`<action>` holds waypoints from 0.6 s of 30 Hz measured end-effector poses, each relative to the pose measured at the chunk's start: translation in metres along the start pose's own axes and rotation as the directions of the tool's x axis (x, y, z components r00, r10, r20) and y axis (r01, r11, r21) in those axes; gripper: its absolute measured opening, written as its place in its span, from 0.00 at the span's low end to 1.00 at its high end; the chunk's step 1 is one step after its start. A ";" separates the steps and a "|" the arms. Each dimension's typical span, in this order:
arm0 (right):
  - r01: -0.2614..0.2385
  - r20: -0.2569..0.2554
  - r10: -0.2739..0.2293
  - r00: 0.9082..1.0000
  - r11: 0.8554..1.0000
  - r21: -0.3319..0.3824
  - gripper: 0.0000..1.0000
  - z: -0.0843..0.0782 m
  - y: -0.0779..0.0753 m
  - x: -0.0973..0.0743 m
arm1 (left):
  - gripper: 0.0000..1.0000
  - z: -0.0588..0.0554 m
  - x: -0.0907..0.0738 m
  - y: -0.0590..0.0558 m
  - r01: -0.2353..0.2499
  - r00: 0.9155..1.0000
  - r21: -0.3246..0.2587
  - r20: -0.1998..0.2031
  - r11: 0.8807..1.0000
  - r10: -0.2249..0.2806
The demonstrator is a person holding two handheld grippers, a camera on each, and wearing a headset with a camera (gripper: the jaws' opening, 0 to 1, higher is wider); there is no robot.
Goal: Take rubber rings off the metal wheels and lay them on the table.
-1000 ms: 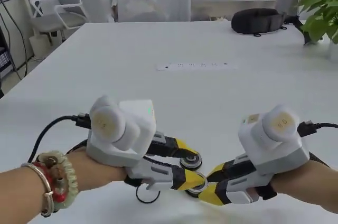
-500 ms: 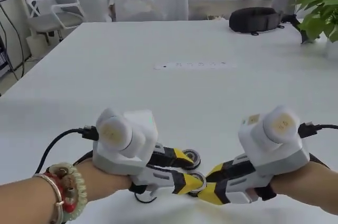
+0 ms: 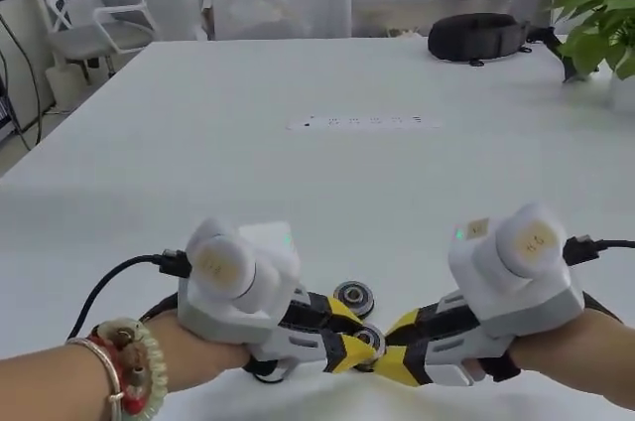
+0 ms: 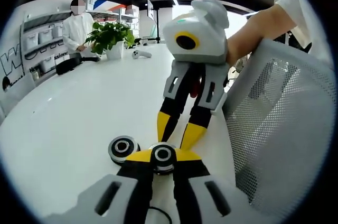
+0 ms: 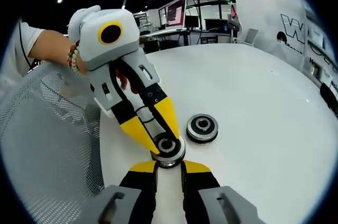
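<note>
A small metal wheel (image 3: pixel 369 339) with a black rubber ring round it sits low over the white table (image 3: pixel 298 173). My left gripper (image 3: pixel 357 347) is shut on it, one jaw on each side (image 4: pixel 162 156). My right gripper (image 3: pixel 383 352) comes from the opposite side. Its yellow fingertips (image 4: pixel 165 128) close on the wheel's rim (image 5: pixel 169 150). A second ringed wheel (image 3: pixel 354 296) lies flat on the table just beyond them (image 5: pixel 202 127), touching neither gripper. A loose black ring (image 3: pixel 262 370) lies on the table, mostly hidden under the left gripper.
A white power strip (image 3: pixel 362 122) lies mid-table. At the far edge are a black bag (image 3: pixel 478 37), a plant (image 3: pixel 605 14) and a grey chair (image 3: pixel 283 9). A mesh chair (image 4: pixel 280 129) stands close behind me.
Both grippers have sunk a little toward the near edge while still meeting at the same wheel. The second wheel now lies apart from the left jaws.
</note>
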State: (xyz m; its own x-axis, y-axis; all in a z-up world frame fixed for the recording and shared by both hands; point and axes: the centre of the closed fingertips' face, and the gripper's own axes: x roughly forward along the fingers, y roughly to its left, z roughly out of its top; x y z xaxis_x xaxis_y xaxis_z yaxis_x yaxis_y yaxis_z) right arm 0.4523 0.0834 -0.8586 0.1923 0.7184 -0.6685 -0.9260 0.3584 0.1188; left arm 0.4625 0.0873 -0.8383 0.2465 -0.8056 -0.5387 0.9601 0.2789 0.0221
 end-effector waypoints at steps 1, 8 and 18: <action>0.001 -0.002 -0.001 1.000 1.000 -0.003 0.13 0.000 0.000 0.000 | 0.08 0.000 0.000 0.000 0.004 1.000 0.000 0.004 1.000 -0.004; 0.012 -0.016 -0.014 1.000 0.996 -0.085 0.04 -0.002 -0.001 -0.002 | 0.08 0.000 0.001 0.001 0.005 1.000 -0.009 0.010 1.000 -0.005; 0.037 -0.002 -0.037 0.999 0.999 0.015 0.00 -0.002 -0.007 -0.003 | 0.08 0.001 0.001 0.001 0.004 1.000 -0.008 0.018 1.000 -0.004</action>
State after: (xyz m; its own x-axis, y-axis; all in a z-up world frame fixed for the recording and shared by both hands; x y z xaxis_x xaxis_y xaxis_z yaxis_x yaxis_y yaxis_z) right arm 0.4578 0.0771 -0.8588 0.2254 0.7037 -0.6738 -0.9134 0.3933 0.1052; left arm 0.4642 0.0861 -0.8381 0.2454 -0.8161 -0.5233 0.9599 0.2799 0.0136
